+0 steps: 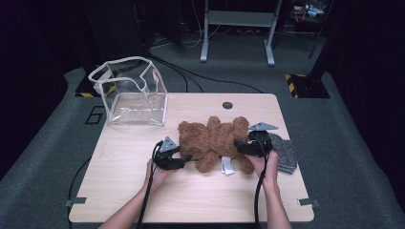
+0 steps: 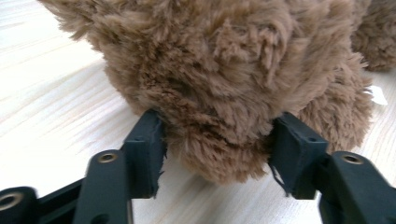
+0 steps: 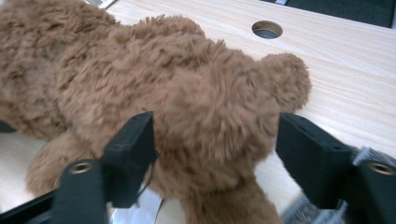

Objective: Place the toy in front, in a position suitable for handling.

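One white tag under teddy bear | writing unreadable

place: lab | cues: dark curtains; floor cables; hazard tape; metal stand

Your bear lies mid-table, bag behind-left, cloth to its right.

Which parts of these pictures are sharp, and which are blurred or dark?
High view: the table is evenly lit, the room behind is dark, and the clear plastic bag shows faint glare. Left gripper view: the teddy bear fur is sharp. Right gripper view: the grey cloth at the bottom edge is blurred.
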`<state>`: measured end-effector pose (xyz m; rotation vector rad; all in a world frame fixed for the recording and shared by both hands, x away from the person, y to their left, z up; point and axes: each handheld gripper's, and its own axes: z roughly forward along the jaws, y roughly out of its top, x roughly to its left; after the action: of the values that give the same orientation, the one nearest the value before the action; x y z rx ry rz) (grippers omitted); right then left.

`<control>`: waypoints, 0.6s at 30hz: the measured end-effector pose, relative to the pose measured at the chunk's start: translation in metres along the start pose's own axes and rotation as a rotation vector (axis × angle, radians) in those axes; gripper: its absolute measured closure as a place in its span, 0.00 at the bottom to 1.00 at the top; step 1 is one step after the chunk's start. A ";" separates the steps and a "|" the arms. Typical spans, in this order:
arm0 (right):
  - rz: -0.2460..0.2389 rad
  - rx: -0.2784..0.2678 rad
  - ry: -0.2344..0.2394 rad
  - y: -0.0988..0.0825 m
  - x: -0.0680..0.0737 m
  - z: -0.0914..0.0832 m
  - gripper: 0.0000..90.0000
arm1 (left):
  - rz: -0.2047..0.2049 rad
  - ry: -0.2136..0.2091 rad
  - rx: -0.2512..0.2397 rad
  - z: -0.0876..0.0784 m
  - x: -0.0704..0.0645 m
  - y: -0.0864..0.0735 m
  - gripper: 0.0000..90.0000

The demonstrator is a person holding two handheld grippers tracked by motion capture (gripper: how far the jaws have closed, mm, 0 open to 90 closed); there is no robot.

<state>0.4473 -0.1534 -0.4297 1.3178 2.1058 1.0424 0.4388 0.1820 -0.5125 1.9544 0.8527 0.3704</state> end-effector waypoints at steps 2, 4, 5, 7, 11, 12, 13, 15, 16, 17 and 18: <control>0.012 0.003 0.017 0.001 -0.002 0.004 0.52 | 0.001 -0.015 0.005 -0.001 0.001 0.000 0.53; 0.025 0.016 0.033 0.001 -0.004 0.008 0.61 | -0.011 -0.015 -0.006 0.000 0.002 -0.001 0.57; 0.027 0.016 0.035 0.000 -0.005 0.010 0.63 | -0.012 -0.026 -0.003 0.000 0.004 -0.001 0.59; 0.024 0.011 0.026 -0.001 -0.005 0.011 0.75 | -0.028 -0.032 -0.014 0.001 0.005 -0.002 0.64; 0.014 -0.001 0.010 -0.003 -0.005 0.011 0.89 | -0.041 -0.044 -0.023 0.003 0.007 -0.003 0.72; 0.012 -0.011 0.011 -0.004 -0.005 0.011 0.91 | -0.037 -0.044 -0.023 0.003 0.007 -0.002 0.73; 0.009 -0.015 0.008 -0.004 -0.005 0.011 0.92 | -0.037 -0.044 -0.024 0.003 0.007 -0.002 0.75; 0.004 -0.024 -0.007 -0.004 -0.003 0.011 0.93 | -0.050 -0.051 -0.029 0.003 0.007 -0.002 0.76; -0.003 -0.034 -0.009 -0.004 -0.002 0.010 0.94 | -0.050 -0.052 -0.029 0.002 0.008 -0.002 0.76; -0.013 -0.044 -0.017 -0.004 -0.002 0.010 0.94 | -0.039 -0.052 -0.028 0.002 0.008 -0.001 0.77; -0.015 -0.053 -0.023 -0.004 0.000 0.009 0.94 | -0.044 -0.054 -0.027 0.002 0.008 -0.001 0.78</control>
<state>0.4515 -0.1514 -0.4387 1.2813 2.0542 1.0650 0.4451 0.1867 -0.5148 1.9088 0.8502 0.3000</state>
